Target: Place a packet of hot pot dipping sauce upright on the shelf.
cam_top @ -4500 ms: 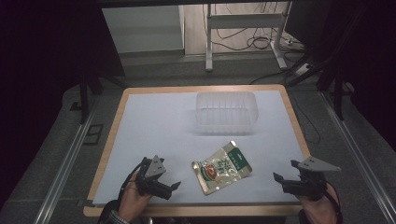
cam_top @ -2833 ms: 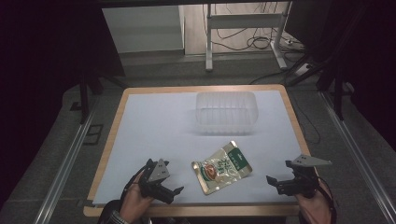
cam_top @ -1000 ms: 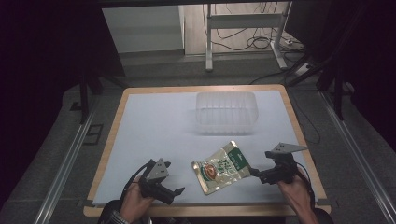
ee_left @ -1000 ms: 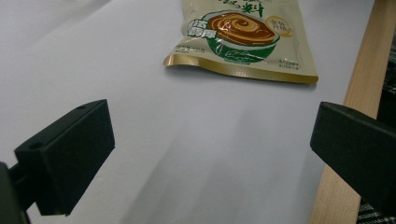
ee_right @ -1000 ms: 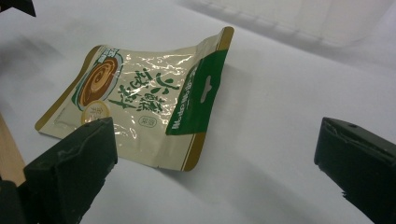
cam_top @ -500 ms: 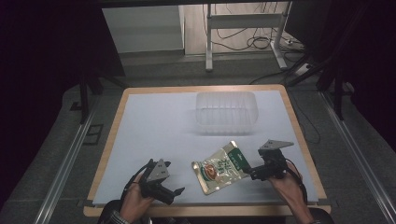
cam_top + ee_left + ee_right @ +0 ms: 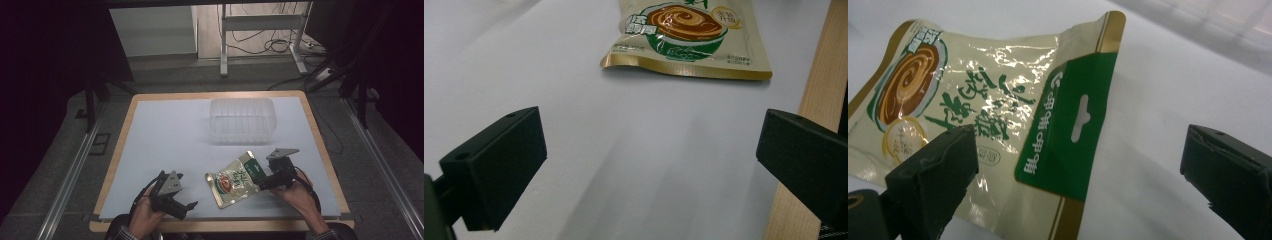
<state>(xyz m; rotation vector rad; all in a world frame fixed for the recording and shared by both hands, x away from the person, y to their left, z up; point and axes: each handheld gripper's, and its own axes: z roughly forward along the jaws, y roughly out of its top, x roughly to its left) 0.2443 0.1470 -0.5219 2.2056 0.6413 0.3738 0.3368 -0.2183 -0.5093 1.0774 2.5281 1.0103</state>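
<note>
A cream and green food pouch (image 7: 236, 179) with a brown swirl picture lies flat on the white table top (image 7: 165, 135), near the front edge. My right gripper (image 7: 262, 183) is open at the pouch's right end. In the right gripper view its jaws straddle the pouch's (image 7: 998, 115) green hang-hole end, the left jaw over the printed face and the right jaw over bare table. My left gripper (image 7: 186, 206) is open and low over the table, left of the pouch. In the left gripper view the pouch (image 7: 684, 37) lies ahead, beyond the jaws, with nothing between them.
A clear plastic tub (image 7: 242, 120) stands upright behind the pouch, toward the table's far side. A wooden rim (image 7: 320, 145) frames the white top; it runs close by the left gripper as the wooden rim (image 7: 819, 100). Dark floor, rails and a metal stand surround the table.
My right gripper has moved left from the table's right edge up to the pouch's right end, still open. The left gripper has barely moved. The pouch and tub stay put.
</note>
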